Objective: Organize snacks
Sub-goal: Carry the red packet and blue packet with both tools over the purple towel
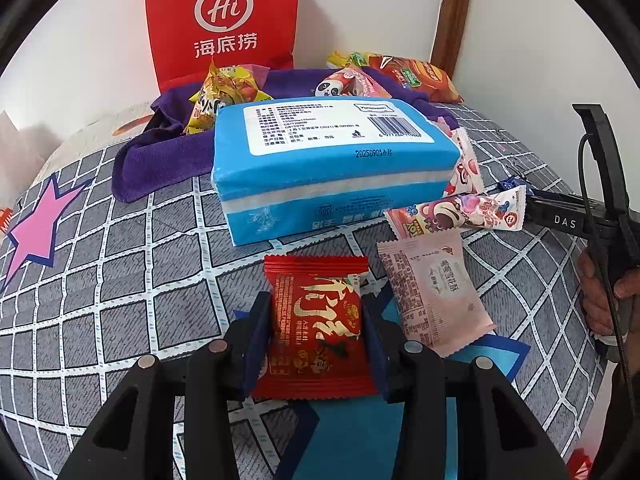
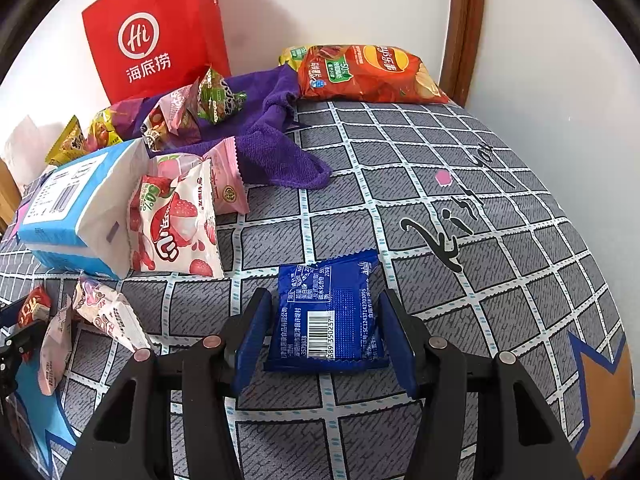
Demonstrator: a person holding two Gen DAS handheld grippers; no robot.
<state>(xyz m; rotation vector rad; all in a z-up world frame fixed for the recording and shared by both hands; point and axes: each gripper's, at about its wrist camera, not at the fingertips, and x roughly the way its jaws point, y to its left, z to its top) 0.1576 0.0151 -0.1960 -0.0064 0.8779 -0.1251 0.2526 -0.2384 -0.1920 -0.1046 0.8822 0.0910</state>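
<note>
- Left tool [image 1: 318, 322]: its blue pads press both sides of a red packet [image 1: 316, 320], so it is closed on it. The packet sits between the fingers, low over the bed [image 1: 120, 272], just in front of the blue tissue pack [image 1: 332, 168].
- Risk on the left: the grip is on the packet's soft middle, and the wrapper looks slick. It could slide out or twist if swung fast. The pink packet [image 1: 432, 296] lies just beside the right finger and may get nudged or dragged along.
- Right tool [image 2: 324, 330]: narrowly spread around a blue packet [image 2: 328, 316] lying flat on the bed, barcode up. The pads stand at its edges; I cannot tell whether they actually pinch it.
- Risk on the right: if the pads only touch the crimped edges, a lift may leave the packet behind or fold it. The soft bedcover could also bunch up into the fingers.
- Both: the red bag [image 2: 156, 32] stands at the bed's far left edge by the wall, well apart from both packets. Carrying them there passes over the tissue pack and loose snacks, which could be knocked.
</note>
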